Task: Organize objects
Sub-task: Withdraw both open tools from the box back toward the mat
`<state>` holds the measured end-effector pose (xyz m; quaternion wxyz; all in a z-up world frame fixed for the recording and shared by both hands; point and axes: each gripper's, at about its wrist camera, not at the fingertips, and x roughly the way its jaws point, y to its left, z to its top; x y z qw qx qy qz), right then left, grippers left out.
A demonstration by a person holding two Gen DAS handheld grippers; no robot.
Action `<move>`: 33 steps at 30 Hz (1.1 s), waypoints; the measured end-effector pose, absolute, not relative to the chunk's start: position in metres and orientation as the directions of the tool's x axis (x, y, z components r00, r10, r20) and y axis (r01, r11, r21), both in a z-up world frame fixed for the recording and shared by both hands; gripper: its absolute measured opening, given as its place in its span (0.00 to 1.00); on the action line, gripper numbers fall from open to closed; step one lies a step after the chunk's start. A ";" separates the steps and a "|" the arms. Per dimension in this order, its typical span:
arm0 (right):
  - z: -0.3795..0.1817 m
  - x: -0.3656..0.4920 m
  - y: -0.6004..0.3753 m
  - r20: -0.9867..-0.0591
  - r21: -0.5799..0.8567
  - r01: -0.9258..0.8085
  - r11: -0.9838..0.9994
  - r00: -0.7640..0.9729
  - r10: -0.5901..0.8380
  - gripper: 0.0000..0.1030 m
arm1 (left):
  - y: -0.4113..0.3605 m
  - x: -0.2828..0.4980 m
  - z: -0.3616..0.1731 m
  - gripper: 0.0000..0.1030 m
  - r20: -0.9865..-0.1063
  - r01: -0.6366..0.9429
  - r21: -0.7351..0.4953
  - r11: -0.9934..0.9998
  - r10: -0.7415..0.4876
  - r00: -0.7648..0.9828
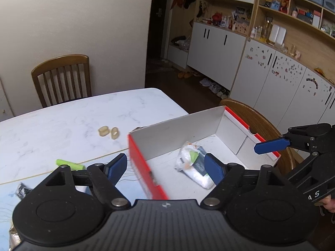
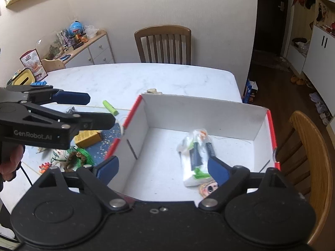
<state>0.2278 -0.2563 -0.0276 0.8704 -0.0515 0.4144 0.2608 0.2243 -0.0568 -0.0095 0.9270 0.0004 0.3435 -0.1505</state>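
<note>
1. Both my grippers, left point(image 1: 166, 167) and right point(image 2: 161, 170), hang spread and empty above the box point(image 2: 209, 108)
2. The tissue pack point(image 2: 194, 161) lies inside it
3. The green tube point(image 1: 70, 164) lies on the table left of the box, long axis across, nearer my left hand

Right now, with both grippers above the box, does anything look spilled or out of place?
Yes. Pale crumbs are scattered over the table left of the box, around the yellow carton. The green tube also lies loose outside it. The tissue pack lies inside.
</note>
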 end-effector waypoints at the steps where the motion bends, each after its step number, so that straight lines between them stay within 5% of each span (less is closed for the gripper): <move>1: -0.026 0.225 -0.252 -0.749 0.126 -0.494 0.860 0.522 0.409 0.89 | -0.051 0.221 -0.009 0.81 -0.634 0.276 -0.106 0.955 -0.279 0.721; 8: -0.020 0.212 -0.223 -0.743 0.128 -0.485 0.865 0.531 0.408 0.91 | -0.009 0.203 -0.010 0.83 -0.633 0.241 -0.126 0.962 -0.265 0.728; 17: -0.020 0.199 -0.188 -0.735 0.126 -0.487 0.864 0.539 0.411 0.92 | 0.047 0.185 -0.011 0.99 -0.611 0.210 -0.136 0.968 -0.248 0.751; 33: -0.052 0.180 -0.119 -0.756 0.129 -0.533 0.836 0.493 0.431 0.92 | 0.128 0.163 -0.060 1.00 -0.676 0.139 -0.110 0.984 -0.177 0.715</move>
